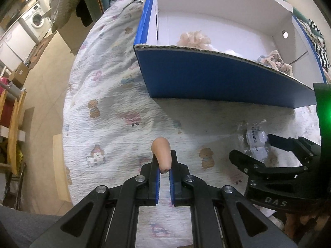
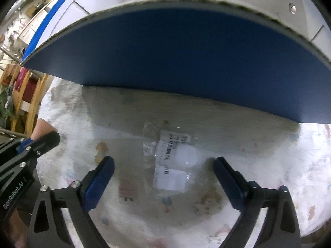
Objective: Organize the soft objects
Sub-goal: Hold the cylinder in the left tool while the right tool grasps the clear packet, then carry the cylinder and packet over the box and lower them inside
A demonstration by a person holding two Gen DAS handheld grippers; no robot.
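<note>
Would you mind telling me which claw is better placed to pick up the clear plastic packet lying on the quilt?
Right. The right claw is open with the packet between its fingers; the left claw already grips a beige sponge.

Box (image 1: 217, 78) sits on the bed (image 1: 115, 107) toward its far edge, scrunchies (image 1: 194, 39) inside; plastic packet (image 2: 173, 161) lies before it, sponge (image 1: 162, 155) left of packet.

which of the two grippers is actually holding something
The left gripper: its blue pads are shut on a peach makeup sponge. The right gripper is open, straddling a clear plastic packet on the quilt without gripping it.
</note>
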